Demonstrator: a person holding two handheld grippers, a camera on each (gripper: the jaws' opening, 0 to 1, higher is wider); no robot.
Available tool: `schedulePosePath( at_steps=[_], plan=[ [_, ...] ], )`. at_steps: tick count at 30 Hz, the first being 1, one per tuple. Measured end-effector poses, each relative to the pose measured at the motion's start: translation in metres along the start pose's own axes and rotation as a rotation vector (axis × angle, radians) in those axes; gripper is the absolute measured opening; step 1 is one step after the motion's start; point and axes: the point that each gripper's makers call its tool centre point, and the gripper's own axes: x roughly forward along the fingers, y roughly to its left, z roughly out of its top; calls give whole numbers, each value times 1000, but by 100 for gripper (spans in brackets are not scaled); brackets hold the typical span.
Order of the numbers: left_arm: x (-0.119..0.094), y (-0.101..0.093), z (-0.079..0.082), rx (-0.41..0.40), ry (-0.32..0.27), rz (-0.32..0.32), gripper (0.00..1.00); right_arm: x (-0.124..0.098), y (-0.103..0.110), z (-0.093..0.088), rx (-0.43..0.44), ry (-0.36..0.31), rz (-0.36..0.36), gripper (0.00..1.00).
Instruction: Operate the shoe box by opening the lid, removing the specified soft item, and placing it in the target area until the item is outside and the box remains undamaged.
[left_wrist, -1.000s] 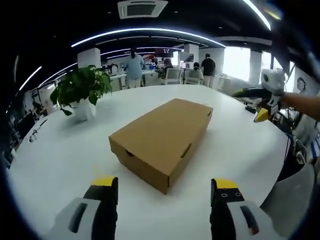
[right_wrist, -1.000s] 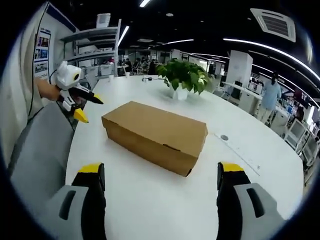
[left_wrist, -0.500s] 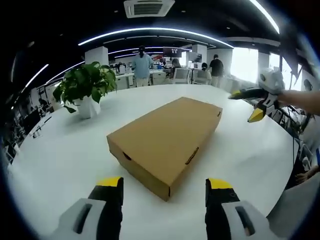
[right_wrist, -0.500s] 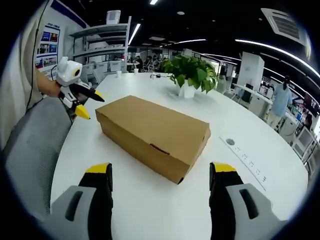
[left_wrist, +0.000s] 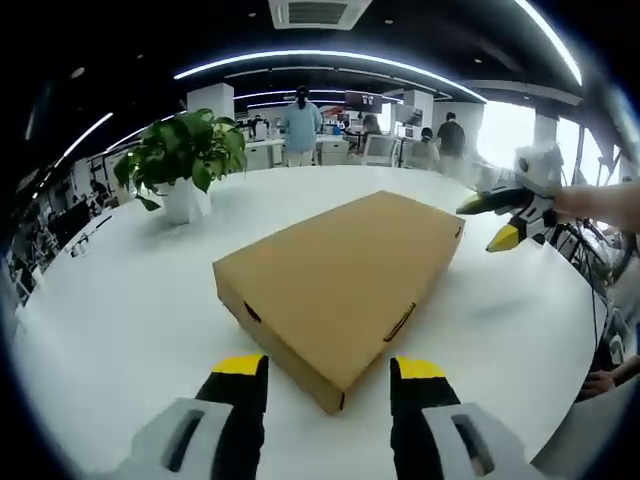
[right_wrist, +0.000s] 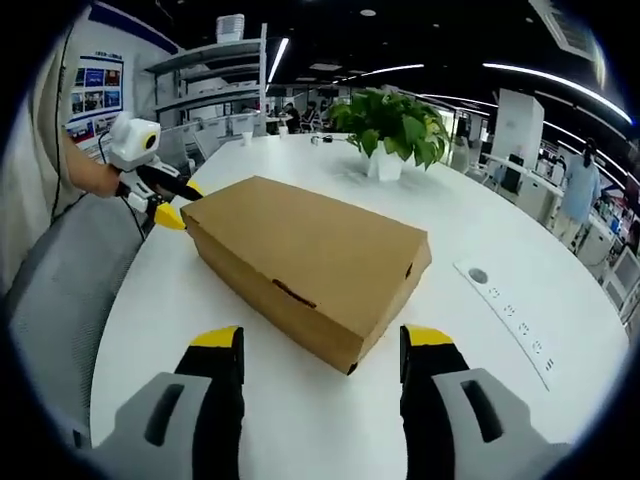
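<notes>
A broad white tabletop (left_wrist: 120, 300) carries a closed brown cardboard shoe box (left_wrist: 340, 270) near its middle. At about ten o'clock from the box in the left gripper view stands a potted green plant (left_wrist: 185, 160) in a white pot. Power sockets (right_wrist: 510, 320) sit flush in the surface at three o'clock in the right gripper view.

Matt brown cardboard shoe box (left_wrist: 340, 275), glossy smooth white table (left_wrist: 130, 300)

Left gripper (left_wrist: 325, 375): 2 black jaws with yellow tips, set on pale grey housings with dark slots. Right gripper (right_wrist: 320, 345): same build, 2 black jaws, yellow tips, grey bodies. Seen from the opposite view, each carries a white rounded housing above black and yellow jaws. Light beige garment (right_wrist: 35, 190) with a thin dark cable running down it.
</notes>
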Motion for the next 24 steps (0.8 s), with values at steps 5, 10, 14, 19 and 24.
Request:
schedulePosePath(
  at_steps=[5,10,14,19,24],
  plan=[
    [5,-6,-3,4,13,8,52,7,-5,-3,-17,17,17,51],
    [7,-6,1,8,0,26,52,13,-9,-5,-7,29,32,42],
    [9,-5,3,-11,-7,40,52,17,-11,-4,-6,36,34,40],
    [10,-6,1,-22,-7,53,52,20,-17,-5,-7,39,23,36],
    [12,-7,1,1,-6,73,52,23,-16,-7,-3,53,18,38]
  ],
)
